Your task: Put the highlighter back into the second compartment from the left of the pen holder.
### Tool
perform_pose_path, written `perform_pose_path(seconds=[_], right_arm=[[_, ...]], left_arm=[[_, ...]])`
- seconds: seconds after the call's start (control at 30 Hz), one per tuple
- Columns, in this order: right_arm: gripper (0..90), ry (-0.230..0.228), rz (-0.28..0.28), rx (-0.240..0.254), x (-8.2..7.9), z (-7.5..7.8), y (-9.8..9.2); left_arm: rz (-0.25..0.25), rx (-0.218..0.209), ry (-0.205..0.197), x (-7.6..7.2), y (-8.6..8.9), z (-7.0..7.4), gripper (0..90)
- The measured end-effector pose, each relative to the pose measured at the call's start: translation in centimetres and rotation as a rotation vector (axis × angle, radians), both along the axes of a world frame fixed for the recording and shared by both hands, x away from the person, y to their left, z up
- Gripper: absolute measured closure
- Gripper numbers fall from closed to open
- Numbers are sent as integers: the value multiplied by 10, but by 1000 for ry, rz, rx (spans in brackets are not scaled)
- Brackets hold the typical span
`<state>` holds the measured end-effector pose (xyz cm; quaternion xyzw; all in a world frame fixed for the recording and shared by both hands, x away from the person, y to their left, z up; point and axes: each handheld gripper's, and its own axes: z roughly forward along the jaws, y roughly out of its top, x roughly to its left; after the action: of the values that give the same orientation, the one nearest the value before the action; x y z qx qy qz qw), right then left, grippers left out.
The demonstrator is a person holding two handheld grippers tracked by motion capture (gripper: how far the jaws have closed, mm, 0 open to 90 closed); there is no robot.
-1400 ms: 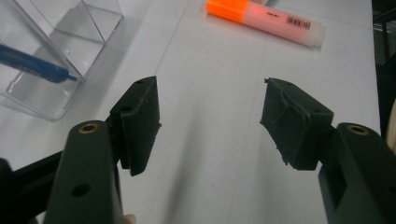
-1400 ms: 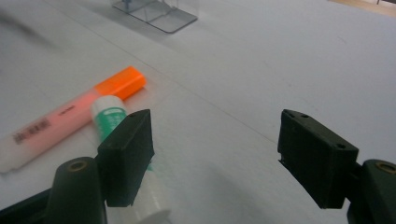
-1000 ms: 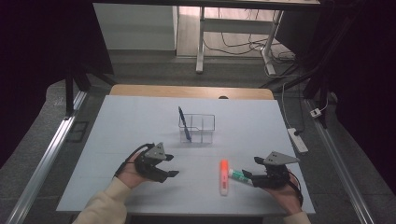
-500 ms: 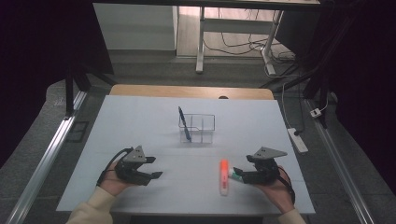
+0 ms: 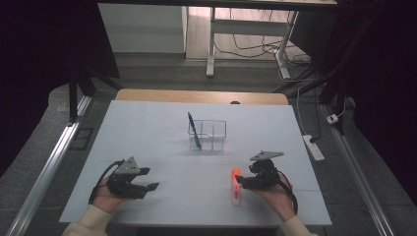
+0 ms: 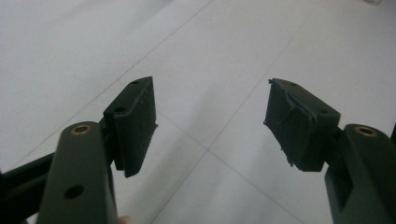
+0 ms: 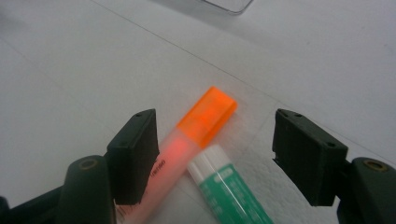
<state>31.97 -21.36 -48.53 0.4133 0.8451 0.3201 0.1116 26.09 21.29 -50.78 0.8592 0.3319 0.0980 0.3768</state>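
My right gripper (image 7: 215, 154) has just been closing, jaws spread around the marker (image 7: 196, 128) and pen (image 7: 229, 189); my left gripper (image 6: 210, 126) gapes empty.

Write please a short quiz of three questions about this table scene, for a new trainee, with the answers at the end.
1. True or false: the right gripper is clamped on the orange marker.
2. Which thing stands in the clear holder? A) a blue pen B) scissors C) a ruler
3. What lies right beside the orange marker, between the right gripper's jaws?

Key:
1. False. The jaws have just been closing, but the pads stand apart from the marker on both sides.
2. A, the blue pen leans in the holder's left end.
3. A white and green stick.
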Motion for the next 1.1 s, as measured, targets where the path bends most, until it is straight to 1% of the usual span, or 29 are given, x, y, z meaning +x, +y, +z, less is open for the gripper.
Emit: perform_pose_path(seconds=[0.23, 0.27, 0.3, 0.33, 0.37, 0.47, 0.53, 0.6, 0.67, 0.73, 0.8, 0.87, 0.97, 1.1], right_arm=[[335, 61, -57, -67, 9, 1, 18], [341, 68, -70, -69, 10, 1, 19], [347, 78, -83, -63, 11, 0, 20], [350, 85, -98, -67, 12, 0, 22], [353, 86, -105, -80, 13, -1, 24], [362, 107, -127, -91, 15, 0, 30], [366, 119, -144, -106, 16, -1, 34], [378, 132, -166, -111, 18, -2, 37], [391, 150, -187, -100, 19, -2, 40], [408, 154, -207, -116, 19, -2, 43], [428, 168, -225, -123, 20, -4, 45], [453, 164, -248, -160, 21, -6, 46], [487, 178, -266, -163, 23, -8, 46], [530, 192, -276, -164, 25, -12, 50]], left_arm=[[0, 14, -15, -1, 2, -4, 326], [-3, 17, -15, -1, 1, -4, 325], [-7, 25, -21, 0, 0, -4, 324], [-11, 34, -28, 0, 0, -4, 324], [-13, 38, -34, 0, -1, -3, 323], [-23, 44, -44, 2, -3, -3, 323], [-31, 57, -53, 2, -5, -2, 323], [-31, 64, -62, 2, -6, -1, 323], [-42, 71, -70, 2, -8, -1, 323], [-41, 73, -80, 2, -9, 0, 323], [-46, 73, -86, 2, -9, 1, 323], [-46, 71, -88, 3, -8, 1, 323], [-43, 72, -90, 2, -7, 1, 323], [-40, 75, -91, 3, -7, 1, 323]])
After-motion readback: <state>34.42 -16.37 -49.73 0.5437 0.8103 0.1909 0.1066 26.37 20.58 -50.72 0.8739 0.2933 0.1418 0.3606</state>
